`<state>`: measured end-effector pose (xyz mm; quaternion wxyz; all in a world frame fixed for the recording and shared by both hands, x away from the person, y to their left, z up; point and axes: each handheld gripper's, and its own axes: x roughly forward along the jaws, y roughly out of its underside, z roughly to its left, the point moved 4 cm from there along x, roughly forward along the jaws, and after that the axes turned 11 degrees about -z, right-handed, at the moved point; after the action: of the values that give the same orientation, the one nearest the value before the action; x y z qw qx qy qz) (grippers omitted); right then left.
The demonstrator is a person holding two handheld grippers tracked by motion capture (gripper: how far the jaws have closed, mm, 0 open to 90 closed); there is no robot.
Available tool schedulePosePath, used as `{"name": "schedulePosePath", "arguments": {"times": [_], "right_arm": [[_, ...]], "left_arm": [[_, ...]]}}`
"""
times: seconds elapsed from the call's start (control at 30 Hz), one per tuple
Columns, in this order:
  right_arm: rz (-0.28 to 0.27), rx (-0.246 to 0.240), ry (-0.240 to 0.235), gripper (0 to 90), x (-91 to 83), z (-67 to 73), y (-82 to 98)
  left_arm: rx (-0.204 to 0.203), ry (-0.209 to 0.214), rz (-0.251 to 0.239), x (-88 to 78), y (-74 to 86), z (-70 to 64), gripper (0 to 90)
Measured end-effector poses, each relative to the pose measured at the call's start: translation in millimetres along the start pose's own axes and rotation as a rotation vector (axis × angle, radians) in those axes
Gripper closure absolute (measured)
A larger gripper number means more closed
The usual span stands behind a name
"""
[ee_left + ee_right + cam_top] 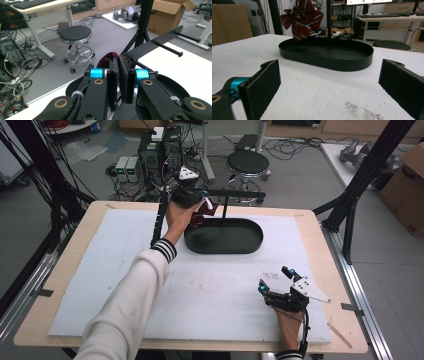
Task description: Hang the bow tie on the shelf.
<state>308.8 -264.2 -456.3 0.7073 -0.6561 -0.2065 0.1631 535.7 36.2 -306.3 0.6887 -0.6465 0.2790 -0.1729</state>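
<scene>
A dark red cloth with pale stripes (202, 213) hangs at the far left end of the black oval tray (250, 248), next to the tray's thin upright post (224, 210) and its crossbar (237, 194). My left gripper (204, 203) is raised there and shut on the cloth. In the left gripper view the jaws (118, 62) are pressed together, with the red cloth (110, 55) bulging behind them and the crossbar (155, 43) just to the right. My right gripper (273, 280) rests low on the white mat, open and holding nothing. The right gripper view looks between its pads (262, 85) at the tray (352, 63) and cloth (303, 18).
A white mat (100, 270) covers the wooden table (310, 220). Black frame poles (367, 170) rise at both sides. Beyond the far edge stand a round stool (248, 162), computer boxes with cables (160, 150) and a cardboard box (407, 190).
</scene>
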Motion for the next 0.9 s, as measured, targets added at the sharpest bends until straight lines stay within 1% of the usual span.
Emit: {"name": "schedulePosePath", "arguments": {"times": [0.13, 0.33, 0.4, 0.53, 0.57, 0.6, 0.63, 0.67, 0.7, 0.77, 0.83, 0.9], "right_arm": [[-0.002, -0.001, 0.001, 3.0, 0.2, -0.4, 0.0], [-0.004, 0.0, 0.003, 3.1, 0.3, -0.4, 0.0], [-0.002, -0.002, 0.002, 3.1, 0.2, -0.4, 0.0], [-0.003, -0.001, 0.001, 3.1, 0.2, -0.4, 0.0], [-0.002, -0.002, 0.001, 3.0, 0.2, -0.3, -0.1], [-0.002, -0.002, 0.001, 3.0, 0.2, -0.3, -0.1], [0.0, 0.0, 0.001, 3.0, 0.0, 0.0, 0.0], [0.0, 0.0, 0.001, 3.0, 0.0, 0.0, 0.0], [-0.002, -0.001, 0.001, 3.0, 0.1, 0.0, 0.0], [-0.002, -0.002, 0.0, 3.0, 0.2, -0.3, -0.1], [-0.002, -0.002, 0.001, 3.0, 0.2, -0.3, 0.0], [0.0, -0.001, 0.001, 3.0, 0.1, 0.0, 0.0]], "left_arm": [[-0.004, 0.002, 0.001, 1.2, -0.5, 2.8, 85.1], [-0.017, 0.011, 0.003, 1.7, -0.1, 2.6, 84.7], [-0.024, 0.017, 0.006, 2.0, 0.3, 1.9, 83.4], [-0.035, 0.028, 0.013, 1.6, 1.7, 1.0, 78.0], [-0.045, 0.03, 0.009, 1.4, 2.2, 1.3, 74.0], [-0.055, 0.025, 0.009, 1.2, 2.9, 2.0, 74.0], [-0.062, 0.029, 0.012, 1.0, 3.3, 2.5, 67.0], [-0.062, 0.036, 0.014, 0.5, 3.9, 2.9, 67.0], [-0.064, 0.043, 0.008, 0.2, 4.2, 3.0, 64.7], [-0.071, 0.05, 0.007, 0.0, 4.7, 2.8, 55.4], [-0.081, 0.068, 0.011, -0.1, 5.0, 2.9, 50.9], [-0.102, 0.081, 0.011, -0.3, 5.0, 2.5, 42.0]]}}
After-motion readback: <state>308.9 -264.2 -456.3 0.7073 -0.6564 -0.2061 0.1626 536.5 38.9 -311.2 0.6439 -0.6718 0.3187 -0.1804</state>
